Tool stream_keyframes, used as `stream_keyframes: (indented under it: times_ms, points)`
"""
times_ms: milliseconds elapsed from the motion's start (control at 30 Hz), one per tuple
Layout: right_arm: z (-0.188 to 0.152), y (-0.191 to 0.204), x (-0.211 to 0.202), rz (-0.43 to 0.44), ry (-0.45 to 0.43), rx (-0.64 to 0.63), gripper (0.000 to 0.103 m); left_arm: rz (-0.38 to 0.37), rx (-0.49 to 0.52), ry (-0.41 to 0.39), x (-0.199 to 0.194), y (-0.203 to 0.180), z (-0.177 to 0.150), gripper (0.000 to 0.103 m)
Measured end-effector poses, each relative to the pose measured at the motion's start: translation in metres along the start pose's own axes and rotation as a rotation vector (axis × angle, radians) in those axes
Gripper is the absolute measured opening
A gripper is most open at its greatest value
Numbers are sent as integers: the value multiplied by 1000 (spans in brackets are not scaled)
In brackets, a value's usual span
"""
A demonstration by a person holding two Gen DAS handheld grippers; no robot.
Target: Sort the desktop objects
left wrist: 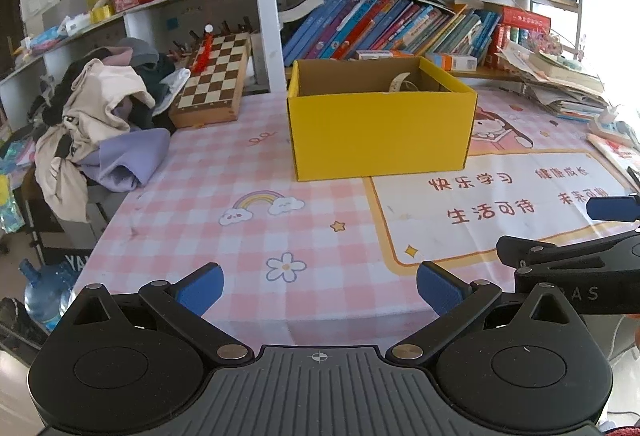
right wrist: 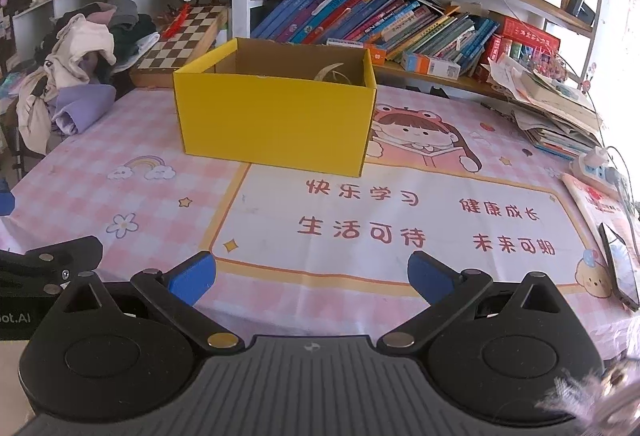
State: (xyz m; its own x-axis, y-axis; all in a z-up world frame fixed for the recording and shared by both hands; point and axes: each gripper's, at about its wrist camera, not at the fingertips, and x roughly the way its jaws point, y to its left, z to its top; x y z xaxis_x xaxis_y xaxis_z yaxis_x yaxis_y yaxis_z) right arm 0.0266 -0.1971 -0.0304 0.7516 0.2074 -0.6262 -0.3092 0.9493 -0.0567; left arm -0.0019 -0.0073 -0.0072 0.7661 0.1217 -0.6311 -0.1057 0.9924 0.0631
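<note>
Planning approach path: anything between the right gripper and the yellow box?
Nothing. In the right wrist view, only bare printed mat lies between the open right gripper and the box.

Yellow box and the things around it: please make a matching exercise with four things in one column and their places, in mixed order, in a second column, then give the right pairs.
Things:
1. yellow box
2. chessboard
3. pile of clothes
4. phone

Places:
A. at the table's right edge, lying flat
B. in the middle of the table, open at the top
C. left of the table, heaped up
D. behind the box to the left, below the shelves

Pairs: 1-B, 2-D, 3-C, 4-A
</note>
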Motion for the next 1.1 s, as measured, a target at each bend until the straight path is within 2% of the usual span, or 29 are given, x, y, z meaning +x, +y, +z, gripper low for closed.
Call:
stream_keyframes:
  times_ms: [467, 1100]
  points:
    - [-4, -2, -10, -10, 3, 5, 103, -27, 6, 23, -3, -3, -6, 103]
    - [-6, -9, -14, -51, -4, 47, 103, -55, 37, 10, 0, -6, -4, 103]
